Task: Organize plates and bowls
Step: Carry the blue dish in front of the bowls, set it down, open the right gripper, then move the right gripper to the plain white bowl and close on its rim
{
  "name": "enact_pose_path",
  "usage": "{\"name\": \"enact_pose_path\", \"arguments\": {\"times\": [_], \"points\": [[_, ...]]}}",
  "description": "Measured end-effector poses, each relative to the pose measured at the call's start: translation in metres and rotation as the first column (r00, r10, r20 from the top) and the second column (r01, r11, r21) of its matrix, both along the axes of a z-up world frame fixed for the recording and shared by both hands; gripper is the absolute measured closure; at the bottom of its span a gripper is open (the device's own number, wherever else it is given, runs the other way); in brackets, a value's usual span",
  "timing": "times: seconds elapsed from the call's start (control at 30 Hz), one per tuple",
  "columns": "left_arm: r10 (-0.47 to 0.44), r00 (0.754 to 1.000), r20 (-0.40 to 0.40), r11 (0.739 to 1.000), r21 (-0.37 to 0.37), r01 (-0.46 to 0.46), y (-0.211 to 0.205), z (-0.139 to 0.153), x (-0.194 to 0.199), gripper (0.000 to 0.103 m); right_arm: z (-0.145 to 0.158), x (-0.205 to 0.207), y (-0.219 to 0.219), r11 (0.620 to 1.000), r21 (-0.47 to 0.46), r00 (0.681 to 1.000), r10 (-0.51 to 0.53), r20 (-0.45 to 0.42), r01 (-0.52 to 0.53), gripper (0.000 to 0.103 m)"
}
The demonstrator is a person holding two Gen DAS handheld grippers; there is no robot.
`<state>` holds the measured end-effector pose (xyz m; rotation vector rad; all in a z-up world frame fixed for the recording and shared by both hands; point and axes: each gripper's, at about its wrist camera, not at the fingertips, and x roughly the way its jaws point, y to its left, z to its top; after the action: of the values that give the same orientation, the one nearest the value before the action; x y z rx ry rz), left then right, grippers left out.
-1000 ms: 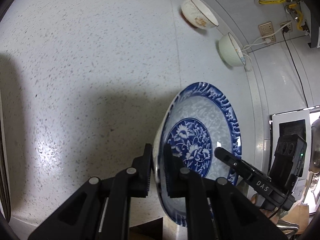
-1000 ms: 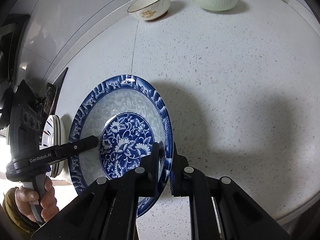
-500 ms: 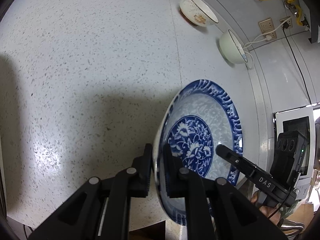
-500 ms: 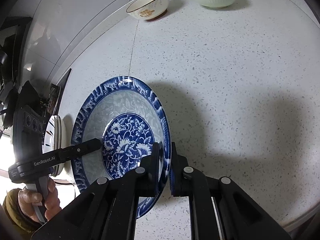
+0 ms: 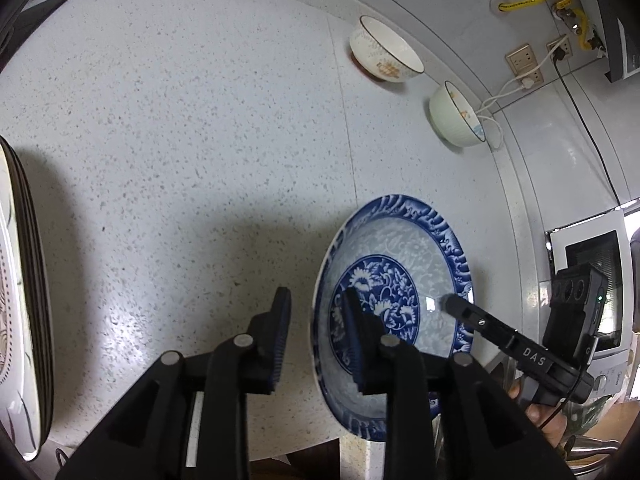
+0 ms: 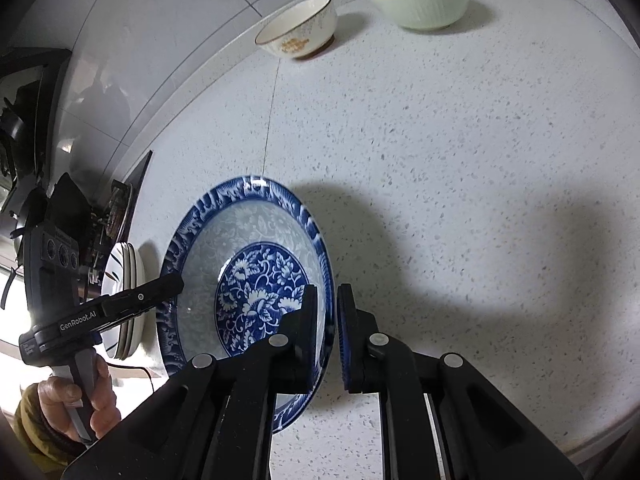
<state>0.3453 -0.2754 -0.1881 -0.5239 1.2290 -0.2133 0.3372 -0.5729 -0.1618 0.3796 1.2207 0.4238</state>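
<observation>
A blue-and-white floral plate (image 5: 400, 248) (image 6: 248, 224) is over the speckled counter (image 5: 200, 120) near its front edge. My left gripper (image 5: 316, 308) has its jaws opening. The plate's left rim stands between the fingers, and neither pad presses on it. From the opposite side my right gripper (image 6: 326, 304) is shut on the plate's right rim. Each wrist view shows the other gripper reaching over the plate. Far back by the wall stand a cream bowl (image 5: 384, 56) (image 6: 298, 32) and a pale green bowl (image 5: 456, 116) (image 6: 420, 0).
A stack of white plates (image 5: 24, 280) (image 6: 124, 300) sits left of the blue plate. A white appliance (image 5: 592, 264) stands right of the counter, and a black stove top (image 6: 132, 184) is at its left end. Wall sockets (image 5: 520, 60) with cables lie behind the green bowl.
My left gripper's fingers have spread apart off the plate's rim, and that hand has risen, bringing the stack of plates into its view. The right gripper keeps its grip.
</observation>
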Motion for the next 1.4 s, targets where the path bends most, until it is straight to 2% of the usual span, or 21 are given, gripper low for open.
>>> {"name": "enact_pose_path", "arguments": {"times": [0.07,0.27,0.33,0.47,0.53,0.7,0.93,1.07,1.2,1.4], "points": [[-0.010,0.999,0.031,1.000,0.020,0.009,0.001,0.006,-0.001,0.068,0.005,0.000,-0.002,1.000,-0.017,1.000,-0.008,0.017,0.008,0.093],[-0.066,0.988,0.141,0.990,0.129,0.048,-0.002,0.028,-0.004,0.045,0.014,-0.002,-0.002,0.999,-0.033,0.998,-0.032,0.058,0.034,0.078],[-0.086,0.984,0.155,0.986,0.158,0.061,-0.004,0.032,-0.005,0.041,0.017,-0.003,-0.006,0.998,-0.048,0.997,-0.034,0.070,0.037,0.066],[-0.102,0.982,0.159,0.980,0.183,0.072,-0.004,0.037,-0.003,0.024,0.025,0.001,-0.003,0.998,-0.051,0.995,-0.034,0.089,0.038,0.050],[-0.103,0.983,0.150,0.980,0.186,0.075,-0.004,0.038,0.000,0.023,0.030,0.005,0.000,0.998,-0.052,0.995,-0.026,0.100,0.032,0.044],[-0.100,0.987,0.127,0.981,0.178,0.077,-0.004,0.041,0.012,0.023,0.044,0.016,0.008,0.999,-0.051,0.990,-0.001,0.138,0.008,0.036],[-0.089,0.988,0.126,0.976,0.210,0.061,-0.007,0.055,0.047,0.023,0.062,0.049,0.017,0.999,-0.040,0.983,0.033,0.181,-0.026,0.035],[-0.078,0.987,0.138,0.973,0.226,0.046,-0.008,0.061,0.076,0.023,0.067,0.077,0.022,0.997,-0.072,0.978,0.054,0.204,-0.040,0.033],[-0.048,0.992,0.118,0.976,0.216,0.022,-0.007,0.057,0.116,0.023,0.068,0.106,0.027,0.994,-0.093,0.974,0.082,0.210,-0.063,0.033],[-0.036,0.994,0.106,0.972,0.234,0.011,-0.009,0.048,0.169,0.023,0.064,0.154,0.035,0.993,-0.069,0.974,0.108,0.202,-0.096,0.033]]}}
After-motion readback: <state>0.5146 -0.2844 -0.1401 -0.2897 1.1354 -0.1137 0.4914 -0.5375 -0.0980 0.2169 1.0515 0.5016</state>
